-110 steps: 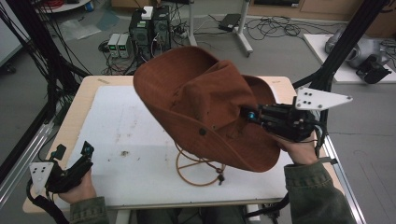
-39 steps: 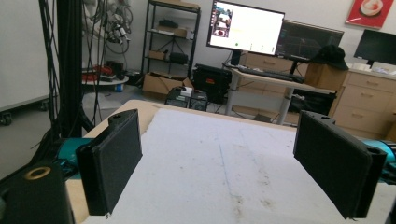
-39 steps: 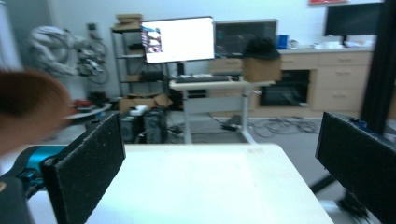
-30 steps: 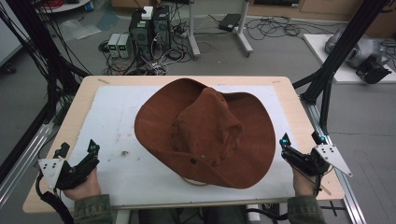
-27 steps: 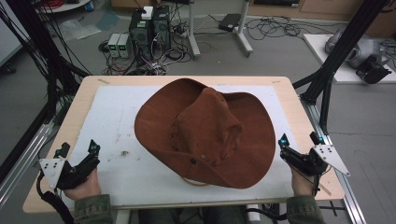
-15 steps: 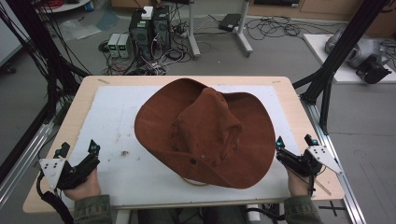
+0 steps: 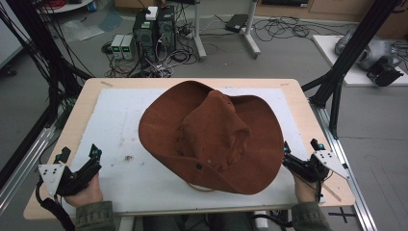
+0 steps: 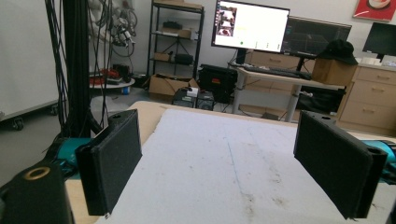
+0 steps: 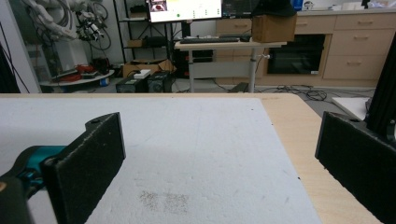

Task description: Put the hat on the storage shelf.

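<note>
Since the right gripper (image 7: 299,162) had the brown hat (image 7: 214,135) up in the air a few secs ago, the big change in the high view is that the hat now lies crown-up on the white mat (image 7: 115,125), centre-right of the table (image 7: 308,120), w/ nothing gripping it; the right gripper has pulled back to the near right corner, just beside the brim, jaws apart & empty. That reads as the placing step done, hands retreating. Left gripper (image 7: 79,166) sits at the near left corner, well apart from the hat, about where it was before. Hat's cord (image 7: 197,186) pokes out under the near brim, mostly hidden; whether the brim lies flat at the far side can't be made out. Left gripper view: both black jaws spread wide, nothing between, just stained mat (image 8: 224,158) ahead & a monitor (image 8: 250,25) in the bg. Right gripper view: jaws likewise released, bare mat (image 9: 187,140) & wood table edge (image 9: 289,121) between them.
</note>
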`<action>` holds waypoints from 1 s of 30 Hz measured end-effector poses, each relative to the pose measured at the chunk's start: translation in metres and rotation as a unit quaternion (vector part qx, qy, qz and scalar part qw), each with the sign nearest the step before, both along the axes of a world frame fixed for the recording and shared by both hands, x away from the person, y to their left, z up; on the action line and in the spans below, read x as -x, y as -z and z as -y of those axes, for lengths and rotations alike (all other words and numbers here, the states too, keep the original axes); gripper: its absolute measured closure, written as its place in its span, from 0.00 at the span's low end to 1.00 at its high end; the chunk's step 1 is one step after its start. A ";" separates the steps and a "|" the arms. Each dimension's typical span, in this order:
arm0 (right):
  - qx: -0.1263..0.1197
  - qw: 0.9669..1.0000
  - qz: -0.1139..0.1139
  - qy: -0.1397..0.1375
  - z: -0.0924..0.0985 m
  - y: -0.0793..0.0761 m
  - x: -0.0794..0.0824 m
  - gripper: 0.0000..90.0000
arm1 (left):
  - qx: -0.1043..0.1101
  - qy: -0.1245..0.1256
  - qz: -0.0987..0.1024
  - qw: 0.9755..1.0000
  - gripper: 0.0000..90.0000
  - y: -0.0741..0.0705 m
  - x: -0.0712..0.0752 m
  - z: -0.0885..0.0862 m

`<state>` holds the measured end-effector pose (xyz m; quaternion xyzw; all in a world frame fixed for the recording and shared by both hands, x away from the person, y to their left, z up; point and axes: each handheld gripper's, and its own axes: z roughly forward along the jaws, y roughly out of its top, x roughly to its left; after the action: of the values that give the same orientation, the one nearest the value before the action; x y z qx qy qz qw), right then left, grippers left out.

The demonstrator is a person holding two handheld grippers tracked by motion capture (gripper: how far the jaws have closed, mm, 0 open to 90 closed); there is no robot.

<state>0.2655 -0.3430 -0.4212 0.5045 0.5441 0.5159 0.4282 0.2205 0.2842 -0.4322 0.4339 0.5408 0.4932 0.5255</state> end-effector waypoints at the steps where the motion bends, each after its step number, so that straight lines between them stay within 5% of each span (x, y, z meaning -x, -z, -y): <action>1: 0.000 1.000 0.000 0.000 0.000 0.000 0.000 0.01 | 0.000 0.000 0.000 1.000 0.17 0.000 0.000 0.000; 30: -0.018 1.000 -0.014 -0.001 0.004 0.004 -0.003 0.01 | 0.001 0.004 -0.001 1.000 0.17 0.000 -0.001 0.000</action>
<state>0.2684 -0.3471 -0.4256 0.5191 0.5407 0.5188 0.4110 0.2215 0.2843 -0.4320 0.4362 0.5403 0.4901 0.5269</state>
